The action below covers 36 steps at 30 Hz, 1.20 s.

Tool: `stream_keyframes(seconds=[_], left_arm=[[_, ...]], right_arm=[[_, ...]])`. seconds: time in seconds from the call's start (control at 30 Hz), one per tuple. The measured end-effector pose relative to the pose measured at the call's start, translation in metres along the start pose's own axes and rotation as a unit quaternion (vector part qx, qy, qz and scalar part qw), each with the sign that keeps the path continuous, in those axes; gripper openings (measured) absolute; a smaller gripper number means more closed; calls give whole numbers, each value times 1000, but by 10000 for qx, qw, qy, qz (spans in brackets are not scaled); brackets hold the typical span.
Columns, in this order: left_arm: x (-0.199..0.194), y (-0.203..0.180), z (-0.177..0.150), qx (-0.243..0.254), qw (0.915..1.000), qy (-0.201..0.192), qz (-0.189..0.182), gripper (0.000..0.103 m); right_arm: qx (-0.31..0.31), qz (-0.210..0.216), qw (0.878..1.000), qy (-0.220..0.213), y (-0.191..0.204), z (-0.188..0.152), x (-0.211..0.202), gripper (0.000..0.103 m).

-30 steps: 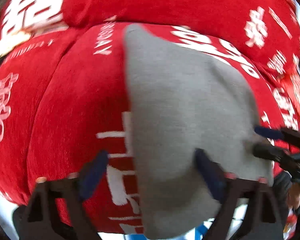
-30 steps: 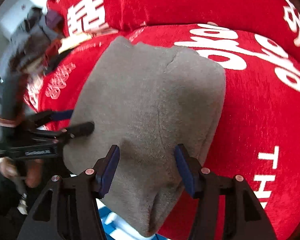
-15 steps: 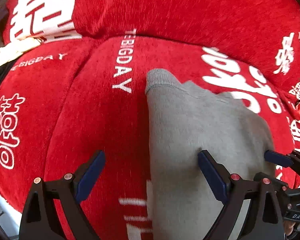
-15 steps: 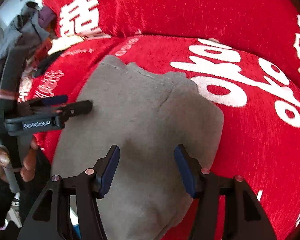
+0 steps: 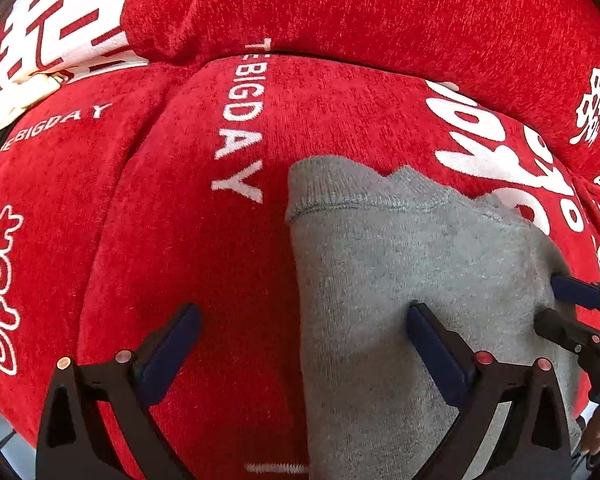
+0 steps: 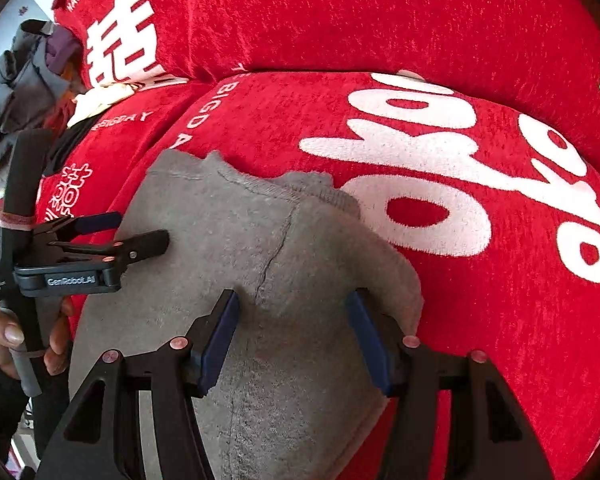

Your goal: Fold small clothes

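A small grey knitted garment [image 5: 412, 280] lies folded on a red cushion [image 5: 180, 208] with white lettering; it also shows in the right wrist view [image 6: 268, 264]. My left gripper [image 5: 300, 336] is open and straddles the garment's left edge, and it shows from the side in the right wrist view [image 6: 140, 230]. My right gripper [image 6: 292, 332] is open over the garment's near right part, holding nothing. Its fingertips [image 5: 572, 292] show at the right edge of the left wrist view.
The red cushion [image 6: 480, 200] is the seat of a sofa, with a red back cushion [image 6: 340, 12] behind it. A pile of grey and mixed clothes [image 6: 24, 76] lies at the far left. A white cloth [image 5: 16, 100] sits in the seam.
Both grippers have pulled back and up from the garment, which now lies lower and flatter on the cushion. Its ribbed hem has come into view.
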State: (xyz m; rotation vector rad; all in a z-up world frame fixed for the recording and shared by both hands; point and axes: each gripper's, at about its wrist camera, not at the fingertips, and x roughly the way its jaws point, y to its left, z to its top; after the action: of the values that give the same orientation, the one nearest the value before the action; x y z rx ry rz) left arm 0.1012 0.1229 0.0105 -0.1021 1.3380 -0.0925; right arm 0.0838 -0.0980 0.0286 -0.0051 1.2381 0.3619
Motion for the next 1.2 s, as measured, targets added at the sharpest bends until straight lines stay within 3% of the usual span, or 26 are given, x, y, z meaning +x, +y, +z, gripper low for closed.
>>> stream_keyframes(seconds=[0.1, 0.27, 0.33, 0.43, 0.63, 0.67, 0.77, 0.9, 1.0, 1.2], left_arm=[[-21, -1, -7, 107, 9996, -219, 131, 103], [-51, -2, -22, 227, 9988, -426, 91, 103], [-63, -3, -31, 286, 9981, -543, 106, 103], [-73, -5, -42, 396, 9972, -609, 164, 103], [-78, -3, -62, 427, 9972, -573, 228, 103], [-78, -2, -65, 412, 9973, -557, 236, 103], [-78, 1, -77, 374, 9978, -490, 248, 103], [-92, 6, -105, 388, 9977, -526, 157, 103], [-101, 2, -131, 624, 9962, -576, 182, 103], [-83, 3, -151, 692, 9961, -375, 397, 103]], right_arm=[[-95, -301, 9995, -100, 14, -4, -20, 62], [-689, -18, 9971, -335, 51, -32, -53, 63], [-962, 42, 9949, -284, 65, -47, -54, 63], [-1343, -223, 9907, -80, 78, -71, -41, 63], [-1156, -209, 9927, -273, 66, -98, -42, 63], [-1111, -297, 9930, -281, 63, -100, -44, 68], [-1021, -337, 9936, -340, 53, -111, -46, 69], [-964, -699, 9922, -373, 52, -125, -62, 70], [-1159, -463, 9897, -695, 66, -139, -85, 70], [-1399, -359, 9880, -544, 85, -151, -69, 70]])
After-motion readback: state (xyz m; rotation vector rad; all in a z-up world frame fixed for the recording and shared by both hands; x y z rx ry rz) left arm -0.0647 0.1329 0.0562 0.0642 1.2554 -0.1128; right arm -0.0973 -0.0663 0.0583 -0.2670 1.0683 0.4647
